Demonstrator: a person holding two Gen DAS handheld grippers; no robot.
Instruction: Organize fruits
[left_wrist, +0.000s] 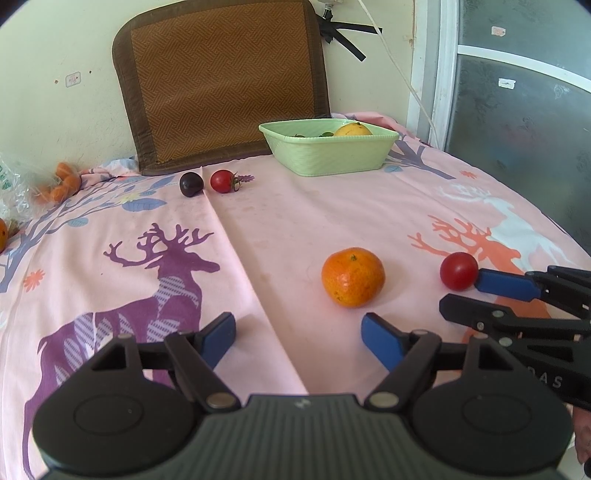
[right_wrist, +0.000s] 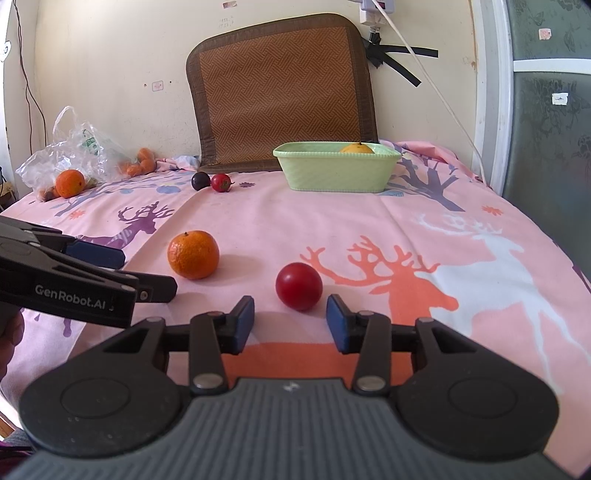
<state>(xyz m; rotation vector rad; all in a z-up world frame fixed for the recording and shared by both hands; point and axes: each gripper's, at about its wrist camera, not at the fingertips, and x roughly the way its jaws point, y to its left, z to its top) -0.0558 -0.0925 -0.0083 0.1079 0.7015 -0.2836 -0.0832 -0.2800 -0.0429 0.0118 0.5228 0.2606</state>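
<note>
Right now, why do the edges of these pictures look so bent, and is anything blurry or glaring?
Both views are fisheye: in the left wrist view the window frame bows and the corners go dark; in the right wrist view the woven mat leans and curves. Daylight is soft, with faint shadows beside the orange and red tomato. No strong glare; the fruit looks sharp.

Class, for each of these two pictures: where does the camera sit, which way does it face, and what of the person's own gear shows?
Left wrist view: sits on the left gripper, looking forward and down over the pink cloth at the mandarin; its open blue pads and the right gripper show.
Right wrist view: sits on the right gripper, facing the red tomato just ahead of its open pads; the left gripper shows at left.
Shared: mandarin, tomato, green basket, woven mat.
</note>
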